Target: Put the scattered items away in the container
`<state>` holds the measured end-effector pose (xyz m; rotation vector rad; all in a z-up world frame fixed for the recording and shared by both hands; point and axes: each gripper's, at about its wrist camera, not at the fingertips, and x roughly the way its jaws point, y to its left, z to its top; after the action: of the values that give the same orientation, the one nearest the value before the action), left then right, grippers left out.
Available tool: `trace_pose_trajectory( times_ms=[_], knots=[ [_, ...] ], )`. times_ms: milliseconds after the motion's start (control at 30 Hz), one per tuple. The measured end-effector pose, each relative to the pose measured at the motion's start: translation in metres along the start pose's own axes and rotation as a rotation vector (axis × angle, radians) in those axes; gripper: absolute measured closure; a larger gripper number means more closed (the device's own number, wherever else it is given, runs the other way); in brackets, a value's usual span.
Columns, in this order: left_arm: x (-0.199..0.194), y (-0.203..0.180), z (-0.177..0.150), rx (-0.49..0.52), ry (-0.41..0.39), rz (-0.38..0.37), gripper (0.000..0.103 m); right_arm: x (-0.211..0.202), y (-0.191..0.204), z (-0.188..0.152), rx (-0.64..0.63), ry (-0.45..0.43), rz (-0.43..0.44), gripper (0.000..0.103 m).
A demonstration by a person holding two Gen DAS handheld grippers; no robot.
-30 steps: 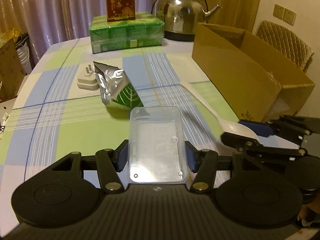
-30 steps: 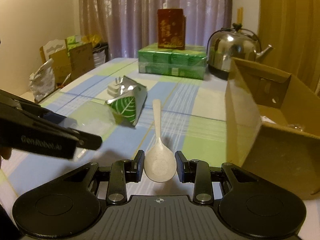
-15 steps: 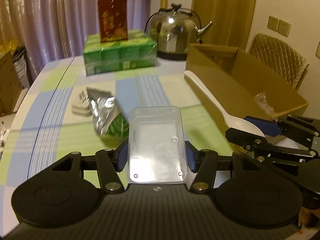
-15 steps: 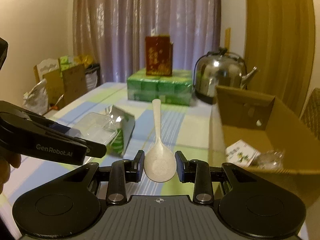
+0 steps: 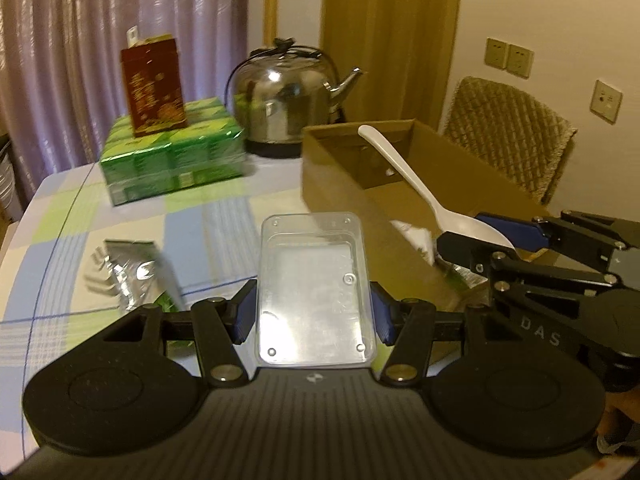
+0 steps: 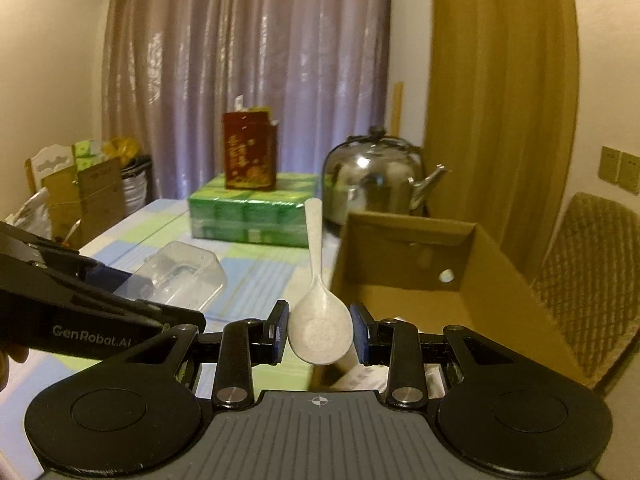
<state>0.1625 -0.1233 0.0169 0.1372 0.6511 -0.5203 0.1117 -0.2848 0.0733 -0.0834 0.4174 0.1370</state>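
Foil packet (image 5: 136,276) blurred, partly hidden on surface (image 5: 208,220). Box (image 5: 400,208) contents unclear, perhaps two items. Left hand-held gripper (image 5: 314,316) pinches one clear tray (image 5: 316,292); right hand-held gripper (image 6: 320,332) pinches one spoon (image 6: 318,312).

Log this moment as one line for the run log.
left gripper: shut on tray | right gripper: shut on spoon | both raised near box

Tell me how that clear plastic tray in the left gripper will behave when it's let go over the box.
The clear plastic tray looks thin-walled and empty, so it is probably light and slightly flexible. The left gripper pinches only its long sides, so its glossy walls may slip. Dropped into the cardboard box, it would likely bounce rather than break.
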Motion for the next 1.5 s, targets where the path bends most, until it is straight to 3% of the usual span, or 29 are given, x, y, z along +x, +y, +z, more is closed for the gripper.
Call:
trace_pose_trajectory(
  times_ms=[567,900,1500],
  knots=[
    [0.002,-0.045,0.023,0.024,-0.016,-0.105,0.051,-0.027,-0.063,0.024,0.044,-0.022,-0.107,0.073],
    [0.018,-0.074,0.045,0.068,-0.020,-0.152,0.051,-0.029,-0.097,0.029,0.072,0.042,-0.135,0.073],
    [0.065,-0.091,0.067,0.081,0.017,-0.184,0.051,-0.002,-0.128,0.030,0.071,0.159,-0.101,0.073]
  ],
)
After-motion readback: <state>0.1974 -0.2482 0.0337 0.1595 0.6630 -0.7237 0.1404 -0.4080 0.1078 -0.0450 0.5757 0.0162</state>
